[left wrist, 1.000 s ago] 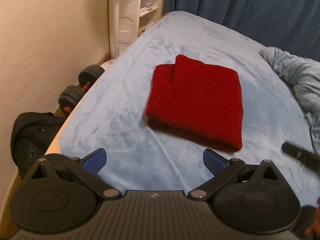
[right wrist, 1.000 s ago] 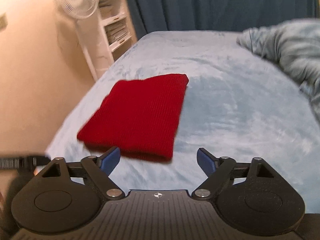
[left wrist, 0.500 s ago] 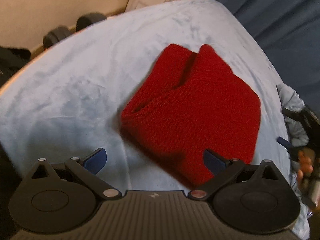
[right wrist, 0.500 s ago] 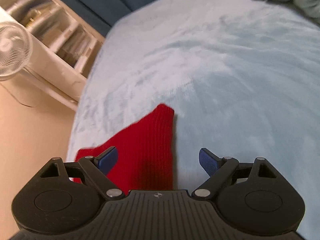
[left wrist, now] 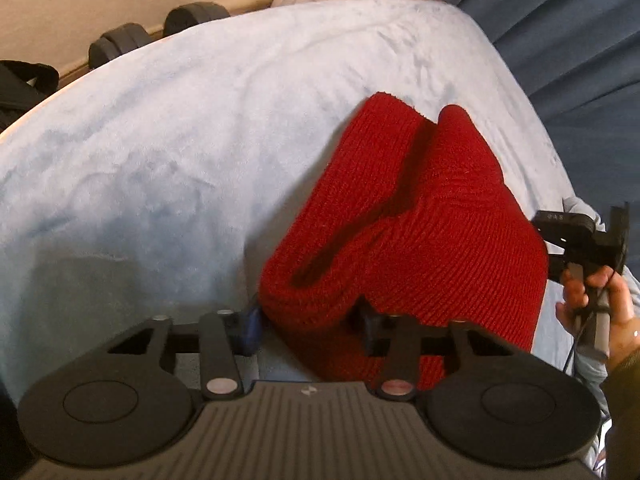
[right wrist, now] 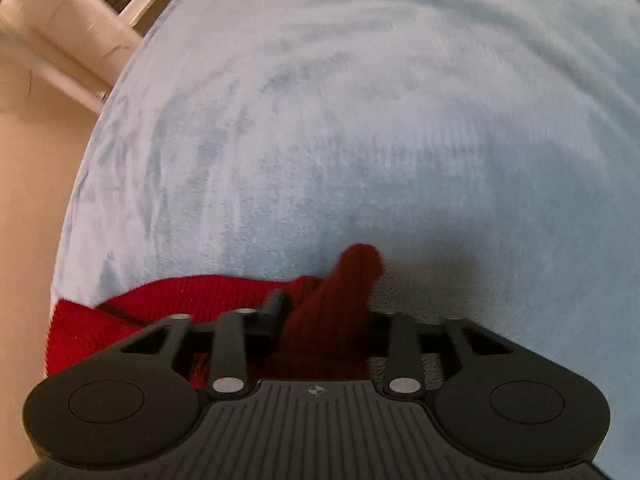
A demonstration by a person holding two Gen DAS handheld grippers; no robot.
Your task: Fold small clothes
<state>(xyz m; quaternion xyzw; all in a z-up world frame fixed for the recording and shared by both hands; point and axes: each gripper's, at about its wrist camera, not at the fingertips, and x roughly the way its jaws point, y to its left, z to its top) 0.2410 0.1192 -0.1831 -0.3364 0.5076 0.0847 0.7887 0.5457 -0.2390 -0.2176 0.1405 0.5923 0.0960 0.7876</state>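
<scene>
A red knit garment (left wrist: 416, 232) lies folded on the light blue bed cover (left wrist: 168, 152). My left gripper (left wrist: 308, 326) is shut on the garment's near left corner, which bunches up between the fingers. My right gripper (right wrist: 324, 320) is shut on the garment's other near corner (right wrist: 344, 300), which sticks up between its fingers. The right gripper and the hand holding it also show in the left wrist view (left wrist: 580, 248), at the garment's right edge.
Dark dumbbells (left wrist: 160, 28) and a black bag (left wrist: 20, 84) sit on the floor beyond the bed's left edge. A white shelf unit (right wrist: 72, 28) stands by the wall. A dark blue curtain (left wrist: 568, 20) hangs behind the bed.
Both grippers have moved down to the garment's near edge and closed on its two corners. The cloth has bunched up and lifted at the grips.
</scene>
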